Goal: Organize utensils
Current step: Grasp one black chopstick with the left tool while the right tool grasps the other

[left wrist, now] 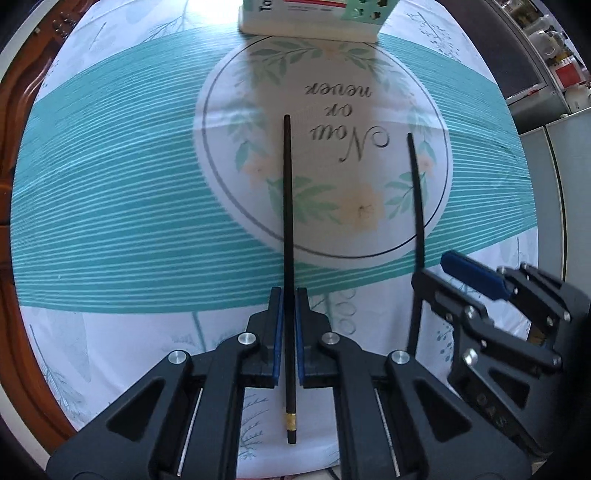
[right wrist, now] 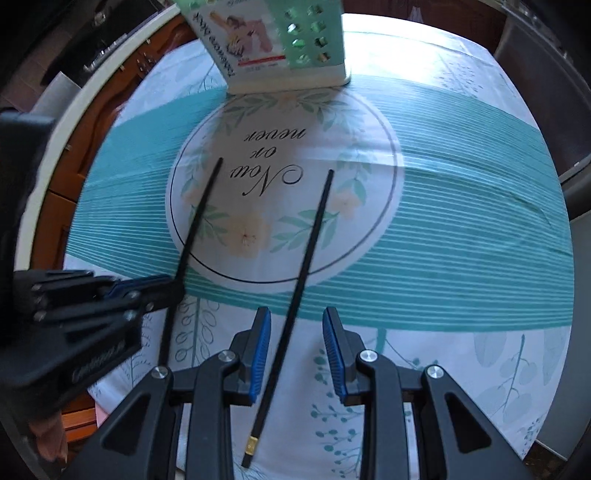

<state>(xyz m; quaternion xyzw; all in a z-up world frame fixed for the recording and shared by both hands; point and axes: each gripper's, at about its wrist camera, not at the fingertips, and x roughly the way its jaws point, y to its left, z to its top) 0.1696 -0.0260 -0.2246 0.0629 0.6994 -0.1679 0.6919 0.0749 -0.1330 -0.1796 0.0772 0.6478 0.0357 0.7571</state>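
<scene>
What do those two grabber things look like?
Both grippers, left and right, are black, angular frames with triangle-shaped cutouts and round silver bolts. Their fingers have ridged blue pads inside. Thin silver rods run along the base. Faint lettering marks one side; it is too blurred to read.

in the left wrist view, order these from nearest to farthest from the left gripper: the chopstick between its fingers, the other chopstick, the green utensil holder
1. Chopstick between its fingers, centred at the left gripper.
2. Other chopstick, to the right, at the right gripper.
3. Green utensil holder, at the table's far edge, straight ahead.
</scene>
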